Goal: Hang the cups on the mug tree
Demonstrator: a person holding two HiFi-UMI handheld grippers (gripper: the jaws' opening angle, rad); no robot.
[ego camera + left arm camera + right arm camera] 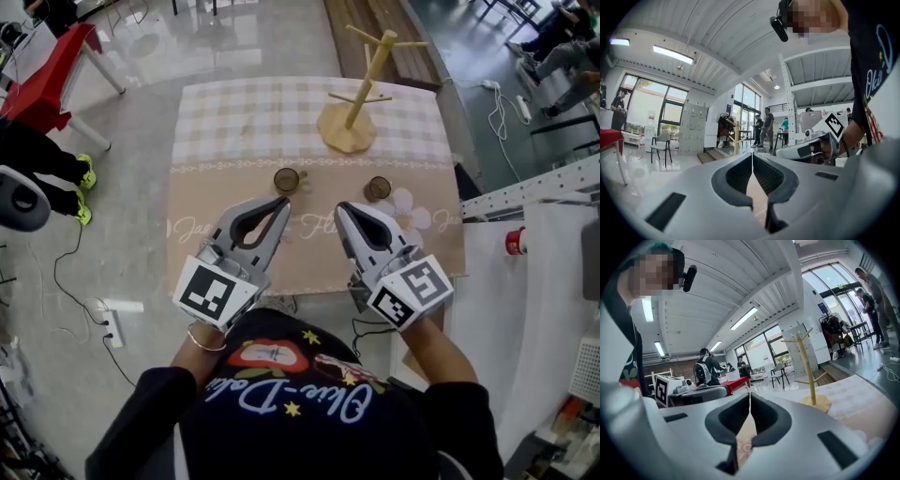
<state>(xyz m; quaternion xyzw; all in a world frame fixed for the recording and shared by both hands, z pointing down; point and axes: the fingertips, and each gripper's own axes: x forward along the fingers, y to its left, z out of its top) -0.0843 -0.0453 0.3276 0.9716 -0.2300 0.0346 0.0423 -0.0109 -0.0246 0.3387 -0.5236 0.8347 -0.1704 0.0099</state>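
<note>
A wooden mug tree (352, 94) stands upright near the far edge of the table, and it also shows in the right gripper view as the mug tree (809, 376). No cup hangs on its pegs. Two small brown cups sit on the beige cloth: the left cup (286, 180) and the right cup (378, 188). My left gripper (284, 202) is shut and empty, its tips just short of the left cup. My right gripper (342, 208) is also shut and empty, a little to the near left of the right cup. The jaws of each meet at the tips, on the left gripper (752, 154) and on the right gripper (750, 393).
The table (216, 112) has a checked cloth at the back and a beige runner in front. A red table (56, 56) and a person's legs (56, 169) are at the left. A white rack (525, 197) stands at the right, and a power strip (112, 328) lies on the floor.
</note>
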